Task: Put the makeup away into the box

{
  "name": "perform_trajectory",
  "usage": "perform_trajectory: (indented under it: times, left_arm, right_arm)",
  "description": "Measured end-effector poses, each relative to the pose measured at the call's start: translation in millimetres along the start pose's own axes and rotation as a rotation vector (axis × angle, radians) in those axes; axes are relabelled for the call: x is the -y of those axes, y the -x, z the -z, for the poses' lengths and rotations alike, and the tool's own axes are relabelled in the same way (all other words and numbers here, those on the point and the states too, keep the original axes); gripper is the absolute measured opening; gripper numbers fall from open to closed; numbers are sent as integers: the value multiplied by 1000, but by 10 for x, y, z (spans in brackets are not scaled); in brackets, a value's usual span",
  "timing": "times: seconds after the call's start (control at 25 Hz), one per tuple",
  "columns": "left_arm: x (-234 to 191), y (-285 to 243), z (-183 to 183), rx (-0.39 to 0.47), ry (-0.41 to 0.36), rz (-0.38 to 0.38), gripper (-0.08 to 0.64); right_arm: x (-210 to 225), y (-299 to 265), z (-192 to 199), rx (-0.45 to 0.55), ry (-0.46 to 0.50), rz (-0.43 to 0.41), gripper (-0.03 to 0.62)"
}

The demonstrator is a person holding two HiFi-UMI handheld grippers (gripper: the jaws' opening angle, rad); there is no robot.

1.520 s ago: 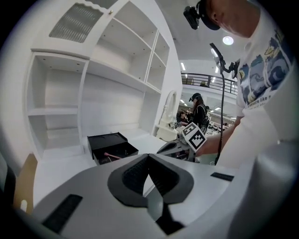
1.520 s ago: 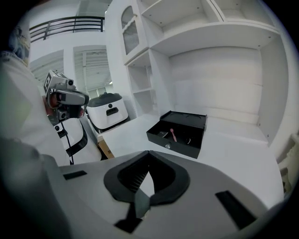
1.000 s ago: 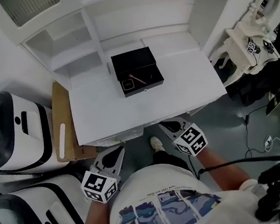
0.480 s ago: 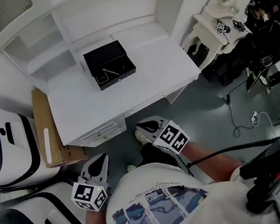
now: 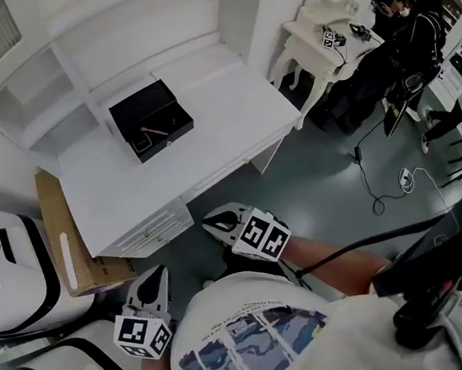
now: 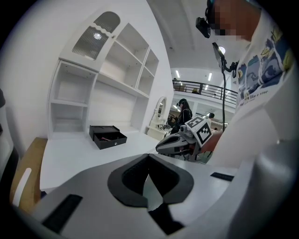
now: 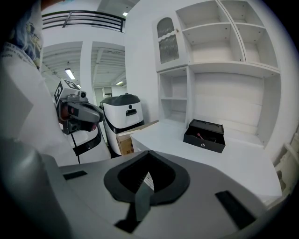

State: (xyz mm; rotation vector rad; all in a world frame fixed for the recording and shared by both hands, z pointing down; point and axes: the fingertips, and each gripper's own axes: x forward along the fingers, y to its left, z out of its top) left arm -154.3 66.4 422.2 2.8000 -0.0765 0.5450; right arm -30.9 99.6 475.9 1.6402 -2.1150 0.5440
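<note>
Left gripper (image 5: 153, 282): jaws together. Right gripper (image 5: 217, 222): jaws together too. Both hang off the near edge of the table (image 5: 208, 133). Black box (image 5: 151, 119) stands open on the table, well ahead of both jaws. Pink makeup stick (image 5: 155, 130) lies inside it.

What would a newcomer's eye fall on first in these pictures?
The open black box stands out most, alone on the white desk, with a thin pinkish stick lying inside it. Next come the left gripper and the right gripper, held low in front of the person and off the desk, both shut and empty.
</note>
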Motion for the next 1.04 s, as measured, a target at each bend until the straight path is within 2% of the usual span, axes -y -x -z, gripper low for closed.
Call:
perform_trajectory:
  times: [0.4,1.04]
  left_arm:
    - [21,-62,7,-9,-9,9,14]
    - [67,-206,-1,-37,-24,60,14]
  right_arm:
    - [-99,32,-28,0,-11,-29,25]
    - [-31,102,48,-4,-37,3,25]
